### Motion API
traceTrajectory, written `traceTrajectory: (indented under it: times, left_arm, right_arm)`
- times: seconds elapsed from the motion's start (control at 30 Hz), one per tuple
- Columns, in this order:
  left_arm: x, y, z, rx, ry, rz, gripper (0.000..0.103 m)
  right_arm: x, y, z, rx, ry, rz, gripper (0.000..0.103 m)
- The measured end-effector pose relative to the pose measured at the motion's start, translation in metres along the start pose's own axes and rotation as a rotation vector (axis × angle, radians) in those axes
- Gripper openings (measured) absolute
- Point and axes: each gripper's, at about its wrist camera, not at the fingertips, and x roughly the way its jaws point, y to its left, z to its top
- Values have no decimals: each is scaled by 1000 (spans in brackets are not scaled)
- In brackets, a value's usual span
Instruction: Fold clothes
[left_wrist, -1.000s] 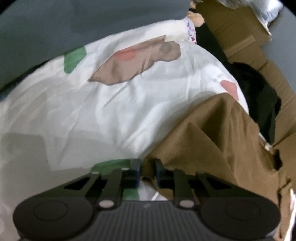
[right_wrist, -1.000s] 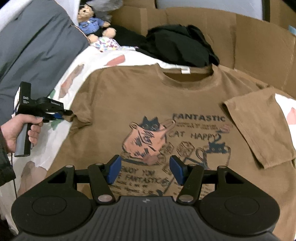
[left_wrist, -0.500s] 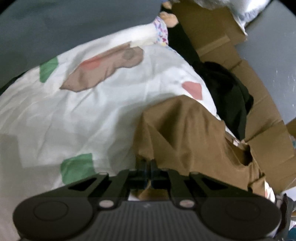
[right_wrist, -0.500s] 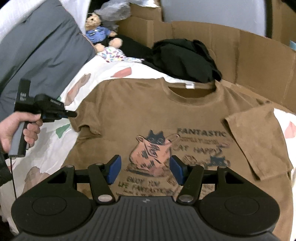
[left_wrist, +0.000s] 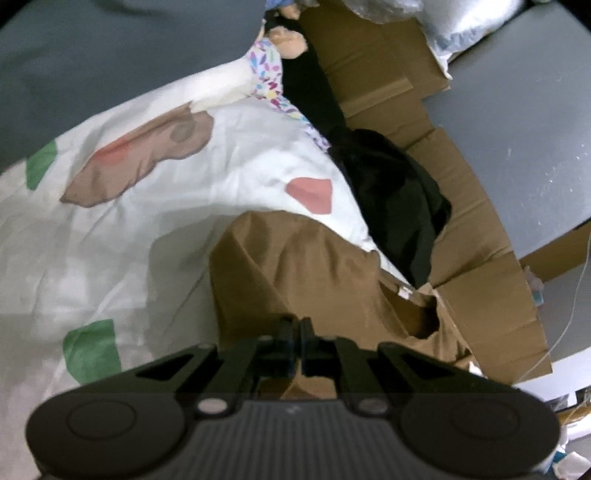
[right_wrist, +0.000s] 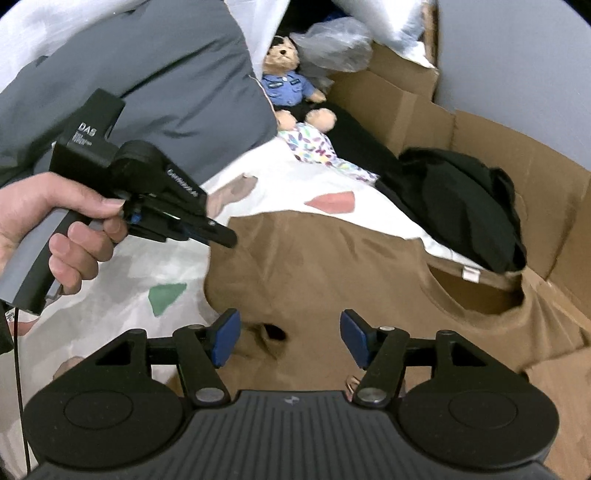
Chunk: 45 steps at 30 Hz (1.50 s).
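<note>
Left wrist: left gripper (left_wrist: 299, 328) clenched on brown T-shirt (left_wrist: 314, 273); right gripper (right_wrist: 288, 336) spread wide; black garment (right_wrist: 465, 206), teddy bear (right_wrist: 288, 85) behind.

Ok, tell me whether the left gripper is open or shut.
Shut: the left gripper has its jaws pressed together on a pinch of the brown T-shirt.
</note>
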Motion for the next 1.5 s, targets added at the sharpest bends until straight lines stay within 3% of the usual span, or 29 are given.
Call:
traceTrajectory:
  times: [0.37,0.67,0.7,0.77,0.8,0.87,0.93,1.13,1.4,1.5]
  left_arm:
    - [9,-14,4,27,52,-71,3]
    - [0,-17,7,16,51,-158,4]
    - [-2,-19,8,20,46,-158,5]
    - [-4,-21,10,27,35,-155,13]
    - [-7,-20,15,28,7,-129,16]
    - [-12,-17,23,26,-34,-90,30]
    - [-11,-12,31,16,-59,-40,49]
    - [18,-3,49,7,-59,67,65]
    - [64,-5,66,84,-24,151,68]
    - [81,-8,71,111,-8,187,64]
  right_arm:
    - [43,50,30,-85,-20,1,67]
    - [85,53,42,-57,-10,-32,67]
    - [88,52,43,-56,-13,-32,63]
    - [95,45,44,-37,-10,-31,42]
    - [98,42,45,-26,-8,-30,20]
    - [101,32,44,12,8,-16,4]
    - [100,26,43,20,7,-18,4]
    - [94,18,37,28,-1,16,3]
    - [93,10,35,35,10,46,3]
    - [94,6,34,33,22,52,3]
